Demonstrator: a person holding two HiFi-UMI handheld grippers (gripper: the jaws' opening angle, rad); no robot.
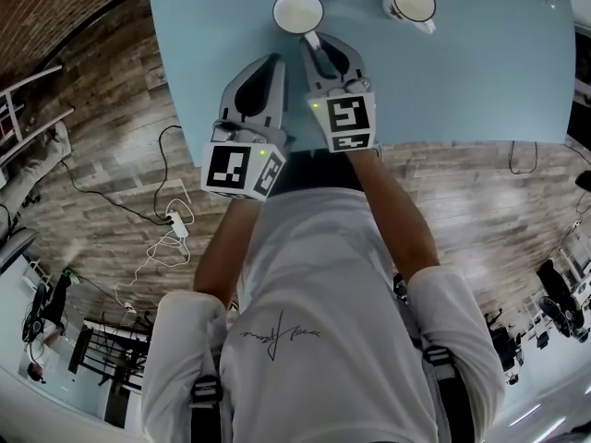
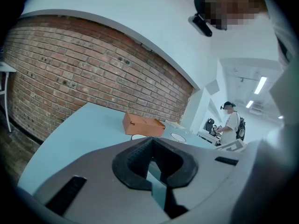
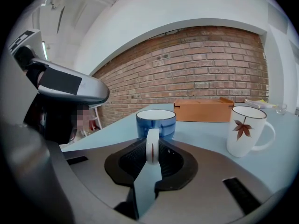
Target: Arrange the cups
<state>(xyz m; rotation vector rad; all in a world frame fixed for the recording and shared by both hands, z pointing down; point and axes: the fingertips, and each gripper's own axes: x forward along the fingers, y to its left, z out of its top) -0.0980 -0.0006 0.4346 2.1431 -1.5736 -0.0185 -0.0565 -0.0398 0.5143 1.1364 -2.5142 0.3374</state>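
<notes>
Plainly the work sits with the right gripper [image 3: 152, 146], whose jaws are pinched narrow on the white-edged handle of the blue cup [image 3: 156, 121]. The cup stands upright on the light blue table [image 1: 480, 81], just beyond the jaw tips and left of the white mug [image 3: 245, 129] with its red leaf print. Taking it by the handle probably lets the cup be lifted or slid without tipping and keeps the jaws out of its bowl, so I judge it is about to be lined up with the mug, whose own handle points right and near. The left gripper [image 2: 150, 141] has its jaws drawn together at the tips with nothing between them, only a sliver of table showing through the hollow behind. It hangs over the near edge of the table, left of the right one, likely parked out of the way. A tan cardboard box [image 3: 203, 110] lies on the far side behind both cups and is cut off from the head view. In the left gripper view the cups show only as two pale rims past the jaws. Whether the blue cup's base touches the table or is just lifted I cannot tell, and a clear glass [image 3: 281, 108] at the far right is too small to make out
</notes>
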